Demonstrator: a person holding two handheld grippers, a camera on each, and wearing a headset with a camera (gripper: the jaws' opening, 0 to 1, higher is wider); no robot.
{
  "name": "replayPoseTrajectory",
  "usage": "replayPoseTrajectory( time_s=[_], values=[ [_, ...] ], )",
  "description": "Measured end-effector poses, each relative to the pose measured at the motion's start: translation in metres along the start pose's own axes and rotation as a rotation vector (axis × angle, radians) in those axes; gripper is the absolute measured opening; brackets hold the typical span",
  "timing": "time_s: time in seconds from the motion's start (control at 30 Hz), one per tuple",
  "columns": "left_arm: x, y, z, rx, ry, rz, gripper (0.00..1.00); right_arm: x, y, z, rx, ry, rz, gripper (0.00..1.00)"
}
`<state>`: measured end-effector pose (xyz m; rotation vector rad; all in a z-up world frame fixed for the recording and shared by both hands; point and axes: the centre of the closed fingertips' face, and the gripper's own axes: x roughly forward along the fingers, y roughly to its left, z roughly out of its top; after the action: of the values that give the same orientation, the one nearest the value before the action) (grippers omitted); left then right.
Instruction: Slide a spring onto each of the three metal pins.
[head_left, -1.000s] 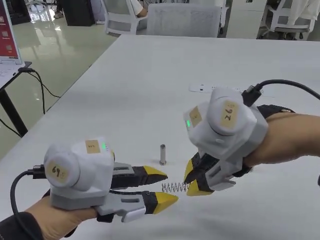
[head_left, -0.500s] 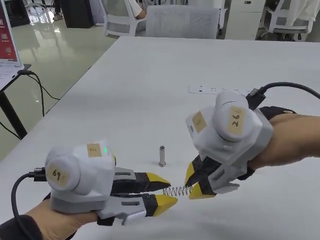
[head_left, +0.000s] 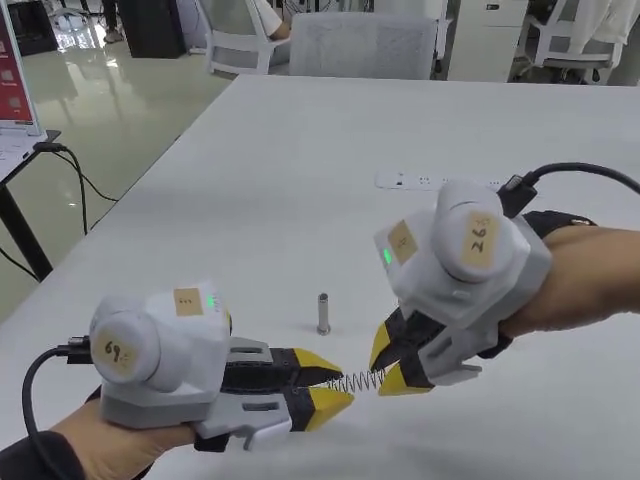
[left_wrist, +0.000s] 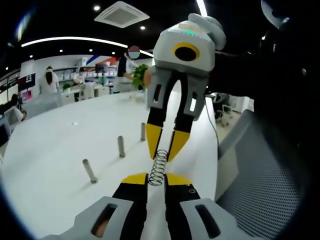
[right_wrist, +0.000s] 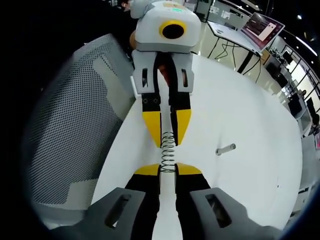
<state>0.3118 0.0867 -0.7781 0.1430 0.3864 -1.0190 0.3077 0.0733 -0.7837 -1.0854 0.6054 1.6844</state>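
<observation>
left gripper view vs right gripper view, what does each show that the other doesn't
Left gripper view: three upright pins in a row, left of the spring.
Right gripper view: one pin, plus a laptop in the background.
Both: the spring held between the tips of the left gripper and the right gripper, the white table, and a mesh chair.

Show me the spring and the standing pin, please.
spring (head_left: 357, 381): head view, middle of its coils.
metal pin (head_left: 323, 312): head view, middle of its upright shaft.
</observation>
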Motion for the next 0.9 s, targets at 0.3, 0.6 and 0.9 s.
replayPoseTrajectory(
  time_s=[0.3, 0.6, 0.9],
  values=[
    [0.0, 0.001, -0.003, 0.042, 0.02, -0.001, 0.03, -0.001, -0.004, 0.002, 0.004, -0.009, -0.003, 0.07],
    [-0.001, 0.002, -0.002, 0.048, 0.017, 0.008, 0.03, -0.005, -0.007, 0.008, 0.003, -0.015, -0.017, 0.07],
    [-0.002, 0.002, -0.001, 0.051, 0.012, 0.015, 0.03, -0.01, -0.008, 0.015, 0.009, -0.019, -0.035, 0.07]
  ],
)
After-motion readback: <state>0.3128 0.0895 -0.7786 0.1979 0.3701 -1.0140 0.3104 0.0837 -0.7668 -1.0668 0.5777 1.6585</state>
